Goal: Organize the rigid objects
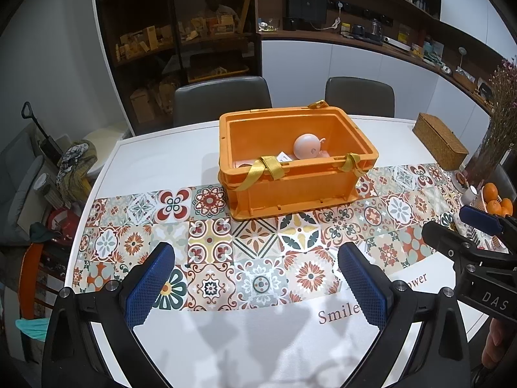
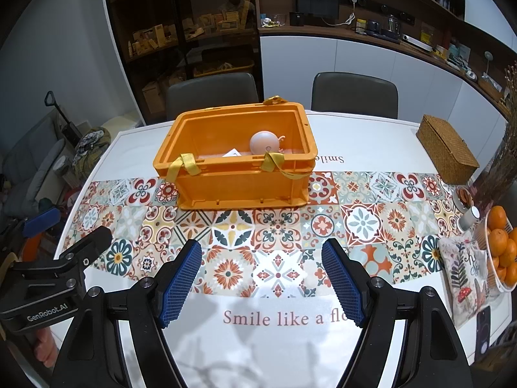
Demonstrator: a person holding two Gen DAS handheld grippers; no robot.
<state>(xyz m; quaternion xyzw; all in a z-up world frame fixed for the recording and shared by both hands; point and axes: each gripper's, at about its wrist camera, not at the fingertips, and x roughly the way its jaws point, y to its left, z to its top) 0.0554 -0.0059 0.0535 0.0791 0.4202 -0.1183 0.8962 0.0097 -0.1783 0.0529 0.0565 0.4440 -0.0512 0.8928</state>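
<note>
Two grippers: both hover low over the near edge of the table, side by side, well apart from the crate.
Left gripper: black frame with blue mesh pads; jaws spread wide, nothing between them, only the tiled cloth below.
Right gripper: same build; jaws also spread wide and holding nothing.
Patterned tile-print table runner: crosses the white table from left to right; no loose rigid object lies on it in front of either gripper.
Orange plastic crate with yellow fabric straps: stands on the far part of the runner, near the middle of the table, lid off, top open.
Crate contents: a pale pink round toy head rests against the far right of the interior; a small white card or tag and something flat and pinkish lie by the near wall, too hidden to name.
Woven rattan box: far right of the table, closed, apart from the crate.
Right edge: a basket of oranges, a folded printed cloth and a dark phone-like slab.
Done, as I judge: the loose items seem already gathered in the crate.
Left, as I judge: little or nothing; perhaps closing or moving the crate, though no lid is in view.
</note>
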